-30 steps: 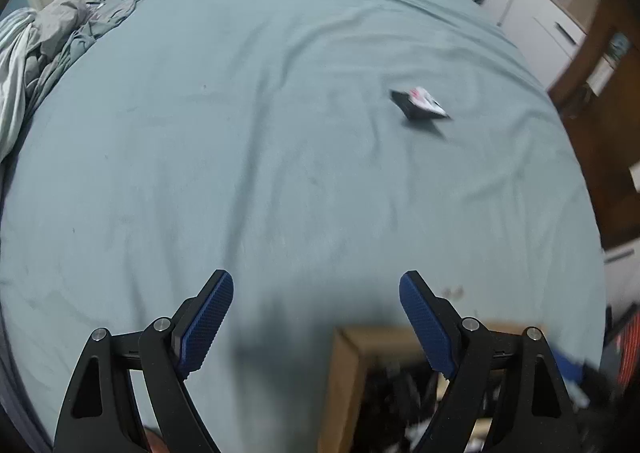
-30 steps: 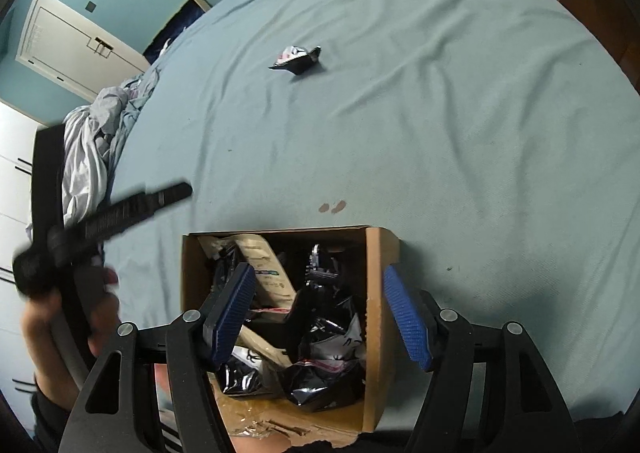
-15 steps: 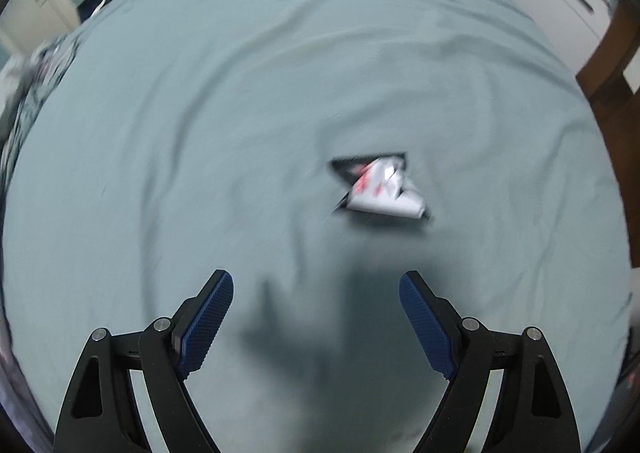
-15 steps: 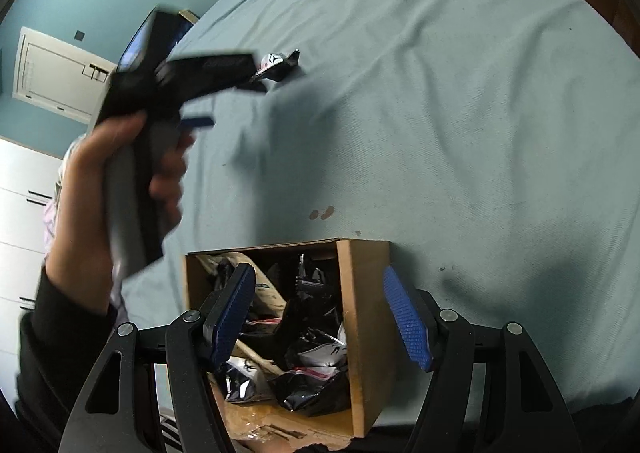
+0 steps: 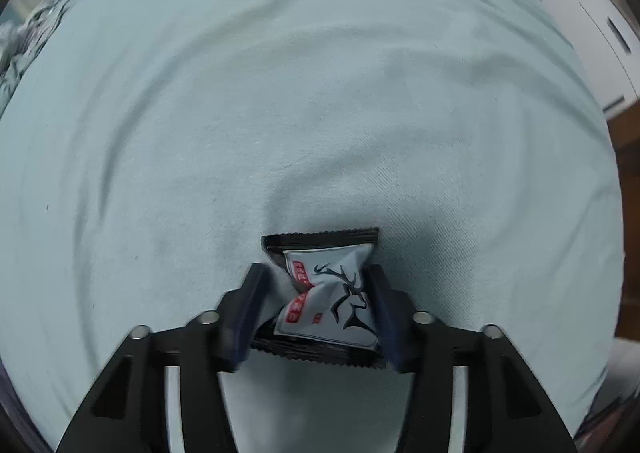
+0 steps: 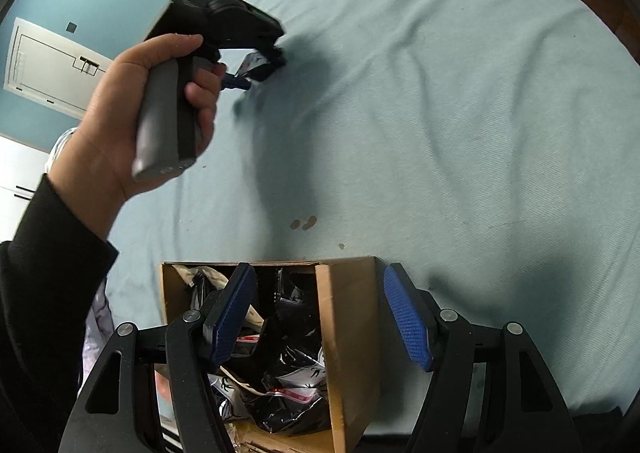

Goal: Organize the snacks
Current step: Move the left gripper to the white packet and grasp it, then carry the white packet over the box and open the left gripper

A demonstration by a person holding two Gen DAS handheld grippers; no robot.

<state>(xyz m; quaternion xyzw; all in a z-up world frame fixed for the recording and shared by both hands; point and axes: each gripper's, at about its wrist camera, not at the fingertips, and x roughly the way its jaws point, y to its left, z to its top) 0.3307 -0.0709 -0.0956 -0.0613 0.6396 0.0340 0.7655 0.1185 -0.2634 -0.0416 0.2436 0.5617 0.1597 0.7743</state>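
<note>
Fingers, left: left gripper (image 5: pixel 316 307) is pointing straight down at the bed, its fingers (image 5: pixel 248 317) having just been closing in, and they are now bracketing the snack packet (image 5: pixel 328 301) on both flanks; the wrapper is buckling between them, so I judge they are clamped on it.
Fingers, right: right gripper (image 6: pixel 320 317) is standing apart with nothing between the pads, hovering over the cardboard box (image 6: pixel 348 333).
Bed: bedsheet (image 5: pixel 320 93) is carrying everything; the packet is lying on it well apart from the box, at the far side in the right wrist view.
Box: it is sitting open and already holding several dark snack bags (image 6: pixel 288 393).
Nearer hand: the left hand (image 6: pixel 132 113) is the one at the packet; the right is staying by the box.
Packet axis: its crimped ends are running across the view, near and far, so the long axis is lying along the fingers' line of sight and the pads are squeezing the short width.
Coming move, as judged: lifting straight up, then carrying toward the box.
Risk, as judged: the crumpled foil may be slipping.
</note>
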